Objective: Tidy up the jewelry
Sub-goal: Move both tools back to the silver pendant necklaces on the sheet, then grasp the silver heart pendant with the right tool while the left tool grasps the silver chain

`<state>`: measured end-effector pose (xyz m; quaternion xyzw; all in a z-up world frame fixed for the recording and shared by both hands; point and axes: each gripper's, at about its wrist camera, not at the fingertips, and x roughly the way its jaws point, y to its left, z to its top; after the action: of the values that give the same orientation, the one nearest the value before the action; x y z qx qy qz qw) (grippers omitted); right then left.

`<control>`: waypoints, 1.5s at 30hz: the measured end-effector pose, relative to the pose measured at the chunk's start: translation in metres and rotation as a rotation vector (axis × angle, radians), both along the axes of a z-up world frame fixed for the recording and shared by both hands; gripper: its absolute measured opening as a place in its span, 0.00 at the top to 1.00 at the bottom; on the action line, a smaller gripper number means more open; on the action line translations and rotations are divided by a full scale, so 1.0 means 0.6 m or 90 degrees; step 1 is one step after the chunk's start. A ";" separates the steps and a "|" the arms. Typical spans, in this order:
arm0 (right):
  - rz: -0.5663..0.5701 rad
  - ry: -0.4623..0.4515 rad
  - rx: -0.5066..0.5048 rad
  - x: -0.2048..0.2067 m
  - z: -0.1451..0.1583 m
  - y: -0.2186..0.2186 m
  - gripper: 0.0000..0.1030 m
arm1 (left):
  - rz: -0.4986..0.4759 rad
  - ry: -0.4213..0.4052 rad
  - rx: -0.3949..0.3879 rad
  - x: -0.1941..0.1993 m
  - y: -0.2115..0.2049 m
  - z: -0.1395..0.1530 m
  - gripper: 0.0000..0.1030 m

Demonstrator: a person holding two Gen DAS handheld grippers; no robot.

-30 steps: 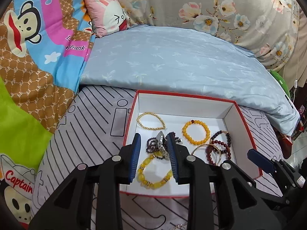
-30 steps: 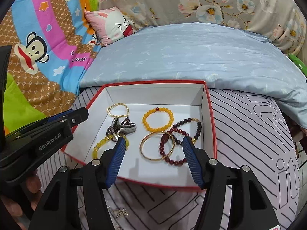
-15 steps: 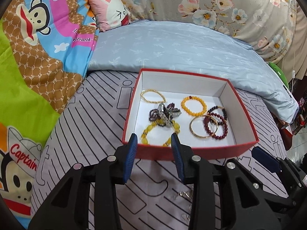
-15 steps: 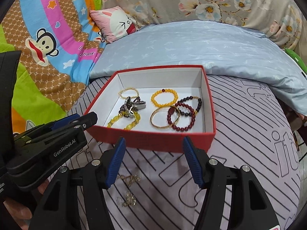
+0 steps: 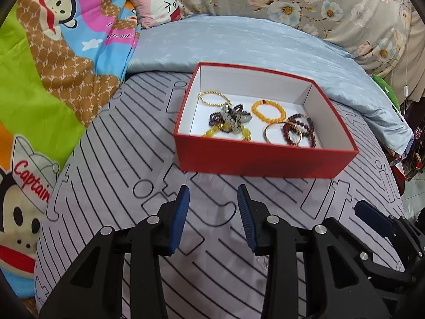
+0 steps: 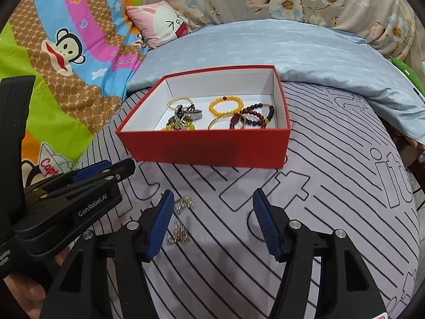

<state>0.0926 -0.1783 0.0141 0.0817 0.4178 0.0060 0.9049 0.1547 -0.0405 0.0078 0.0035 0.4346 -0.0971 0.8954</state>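
A red box point(image 5: 260, 156) point(image 6: 207, 147) with a white inside sits on the striped bedspread. It holds several bracelets: an orange bead one point(image 5: 268, 111) point(image 6: 225, 105), dark red bead ones point(image 5: 298, 130) point(image 6: 255, 117), a gold bangle point(image 5: 281, 132), a thin gold bead one point(image 5: 211, 99), plus a silver hair clip point(image 5: 235, 115) point(image 6: 190, 114) lying on yellow beads. A thin silver chain point(image 6: 180, 220) lies on the bedspread beside my right gripper's left finger. My left gripper point(image 5: 212, 216) is open and empty, in front of the box. My right gripper point(image 6: 211, 223) is open wide and empty.
A light blue quilt point(image 5: 252, 45) lies behind the box. A pink pillow point(image 5: 156, 1) and a monkey-print blanket point(image 5: 53, 61) are at the left. The left gripper shows at the left of the right wrist view point(image 6: 79, 194). The bed drops off at the right.
Both grippers have drawn back from over the box to the bedspread in front of it. The hair clip stays in the box. The silver chain has come into the right wrist view.
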 end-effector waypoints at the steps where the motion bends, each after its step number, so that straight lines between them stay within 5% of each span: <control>1: 0.001 0.002 0.000 -0.005 -0.003 0.001 0.43 | 0.002 0.005 0.000 -0.005 0.004 -0.005 0.65; 19: 0.030 0.055 0.001 -0.044 -0.054 0.039 0.55 | 0.020 0.034 0.005 -0.061 0.048 -0.043 0.65; 38: 0.057 0.071 -0.012 -0.009 -0.083 0.087 0.58 | 0.043 0.061 0.002 -0.076 0.084 -0.070 0.65; 45: 0.056 0.064 -0.046 -0.004 -0.087 0.091 0.70 | 0.045 0.065 0.003 -0.074 0.085 -0.073 0.65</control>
<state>0.0900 -0.1238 -0.0381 0.0305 0.4659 0.0268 0.8839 0.1105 0.0107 -0.0358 -0.0149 0.4800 -0.0642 0.8748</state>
